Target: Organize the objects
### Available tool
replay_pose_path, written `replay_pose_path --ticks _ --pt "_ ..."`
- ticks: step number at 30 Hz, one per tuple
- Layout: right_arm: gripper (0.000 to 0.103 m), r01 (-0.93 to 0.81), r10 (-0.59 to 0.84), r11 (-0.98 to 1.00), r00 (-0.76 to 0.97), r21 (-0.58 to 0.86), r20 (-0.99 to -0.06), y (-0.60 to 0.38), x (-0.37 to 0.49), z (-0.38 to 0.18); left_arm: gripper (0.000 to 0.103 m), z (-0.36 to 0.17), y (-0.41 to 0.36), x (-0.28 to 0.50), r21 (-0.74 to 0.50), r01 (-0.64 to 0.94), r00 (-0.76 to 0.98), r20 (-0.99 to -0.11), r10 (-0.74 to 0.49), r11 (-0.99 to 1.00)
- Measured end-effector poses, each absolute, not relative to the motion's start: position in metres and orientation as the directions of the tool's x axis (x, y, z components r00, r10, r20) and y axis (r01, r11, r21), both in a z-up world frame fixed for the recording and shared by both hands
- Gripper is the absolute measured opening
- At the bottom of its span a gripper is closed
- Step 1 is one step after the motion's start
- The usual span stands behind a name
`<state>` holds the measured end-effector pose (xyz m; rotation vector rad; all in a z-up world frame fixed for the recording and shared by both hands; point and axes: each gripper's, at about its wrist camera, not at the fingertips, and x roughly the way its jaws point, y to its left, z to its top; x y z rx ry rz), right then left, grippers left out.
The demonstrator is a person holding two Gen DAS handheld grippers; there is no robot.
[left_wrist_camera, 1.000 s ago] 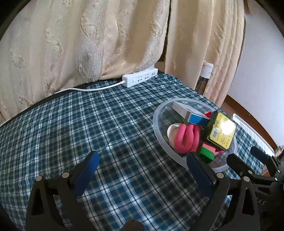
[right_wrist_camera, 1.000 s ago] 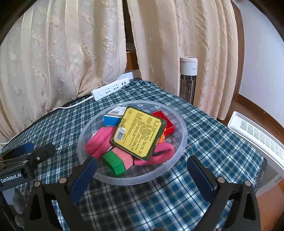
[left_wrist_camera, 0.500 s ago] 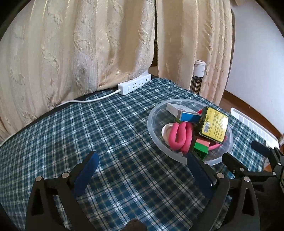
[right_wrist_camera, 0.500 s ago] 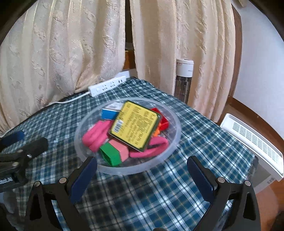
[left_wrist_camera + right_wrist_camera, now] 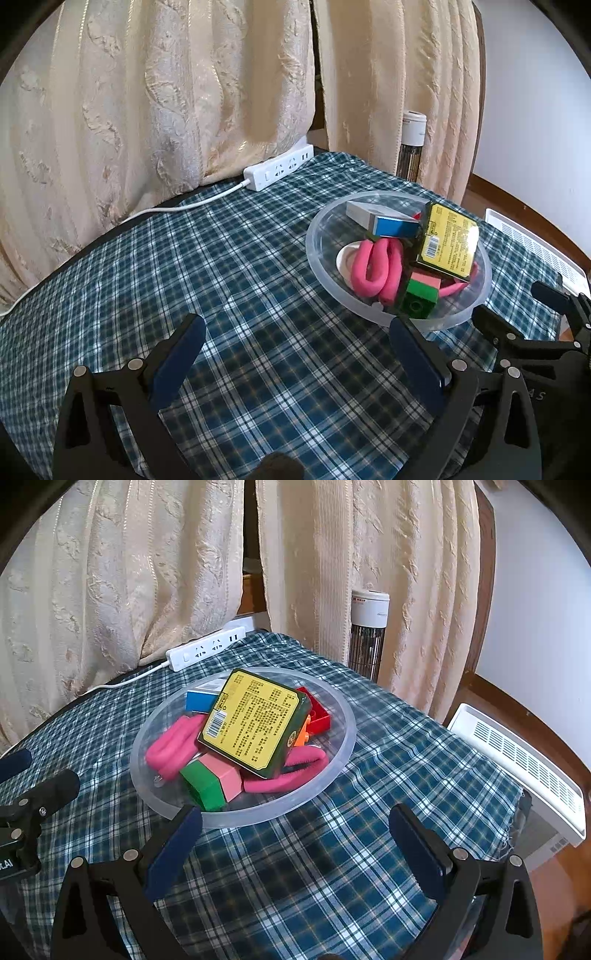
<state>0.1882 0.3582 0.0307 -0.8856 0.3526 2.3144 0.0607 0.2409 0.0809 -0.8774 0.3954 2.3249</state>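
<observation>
Toys and boxes are sitting piled in the clear bowl (image 5: 343, 746) near the right edge of the table (image 5: 184, 295) — a yellow box (image 5: 255, 722) is lying on top, leaning on pink loops (image 5: 173, 747) and a green-and-pink block (image 5: 212, 781). Piled like this, I think they are nearly all tidied. Left gripper (image 5: 295, 354) and right gripper (image 5: 293, 843) are both hanging with fingers wide apart, holding nothing. Checked cloth to the left is lying bare — lots of room there.
</observation>
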Motion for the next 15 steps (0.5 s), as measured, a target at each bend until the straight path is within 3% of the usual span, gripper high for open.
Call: replay_pose_path --ticks 15 --pt "0.103 -0.646 0.452 -0.763 -0.566 0.030 -0.689 0.365 0.185 0.025 0.100 0.069 0.246 0.058 0.062 -0.653 -0.565 -0.703 0.431 -0.755"
